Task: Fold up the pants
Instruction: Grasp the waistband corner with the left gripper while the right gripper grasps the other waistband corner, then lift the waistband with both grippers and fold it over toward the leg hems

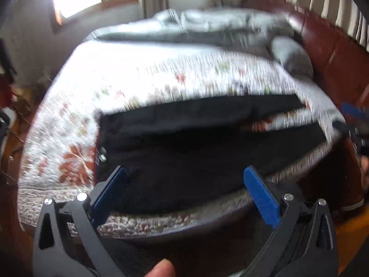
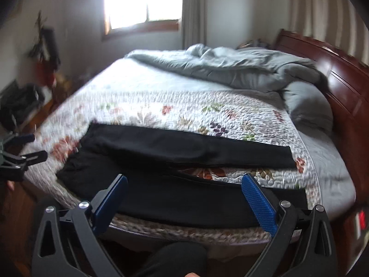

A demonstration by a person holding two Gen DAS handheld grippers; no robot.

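On quilted bedspread, flat black pants.

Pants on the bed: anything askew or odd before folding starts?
The black pants lie flat on the floral quilt, legs splayed apart rather than stacked. Behind, a grey comforter is bunched up. Both grippers, left and right, are open and empty.

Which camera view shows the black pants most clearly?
The right wrist view: the black fabric pants lie sharp on the floral quilt, both legs apart. The left wrist view shows the pants larger but motion-blurred.
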